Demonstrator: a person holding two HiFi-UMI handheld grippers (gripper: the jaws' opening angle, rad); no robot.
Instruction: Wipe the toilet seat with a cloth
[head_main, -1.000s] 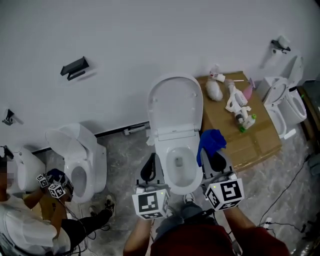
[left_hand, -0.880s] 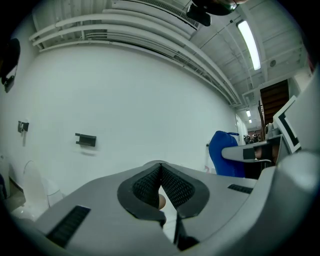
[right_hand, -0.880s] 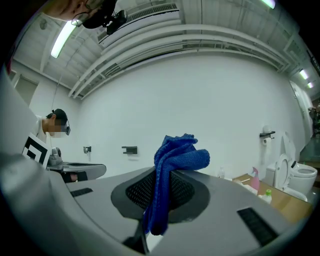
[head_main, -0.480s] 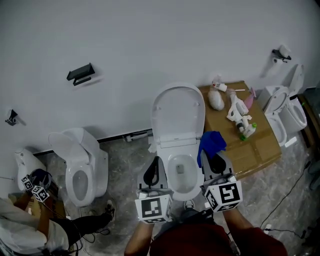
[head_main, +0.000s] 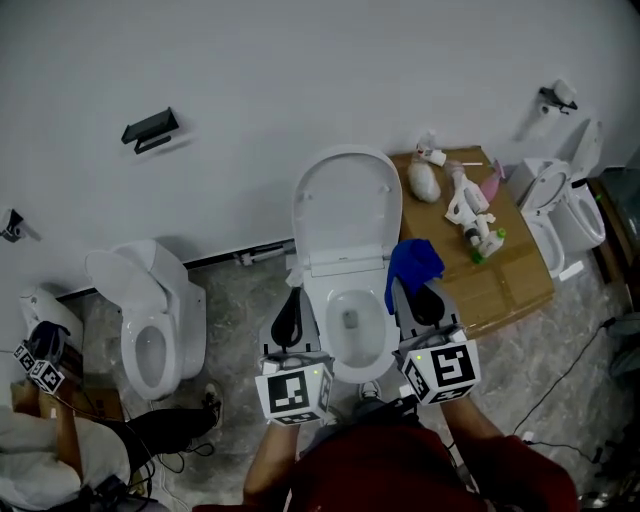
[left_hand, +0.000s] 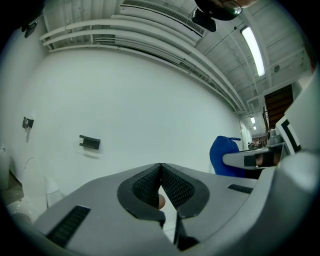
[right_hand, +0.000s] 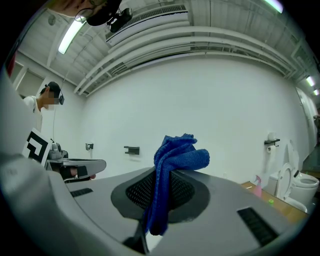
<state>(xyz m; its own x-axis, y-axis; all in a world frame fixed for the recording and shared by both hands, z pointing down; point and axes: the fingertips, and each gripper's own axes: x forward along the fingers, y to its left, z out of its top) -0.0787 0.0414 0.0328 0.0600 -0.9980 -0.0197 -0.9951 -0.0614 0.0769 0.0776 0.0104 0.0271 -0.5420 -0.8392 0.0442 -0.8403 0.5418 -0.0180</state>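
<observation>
Left gripper (head_main: 290, 318): jaws pressing together on nothing, hovering just left of the toilet seat (head_main: 325, 335).
Right gripper (head_main: 428, 305): pinching the blue cloth (head_main: 413, 264), which is bunching above its jaws.
Cloth position: hanging just right of the seat, not touching it.
Change: both grippers are barely shifting and keep flanking the bowl.
Meaning: wiping is apparently not yet starting.

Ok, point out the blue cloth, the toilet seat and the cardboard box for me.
blue cloth (right_hand: 182, 152), right gripper view, bunched top fold.
toilet seat (head_main: 345, 366), head view, front of the ring.
cardboard box (head_main: 510, 270), head view, bare top.
</observation>
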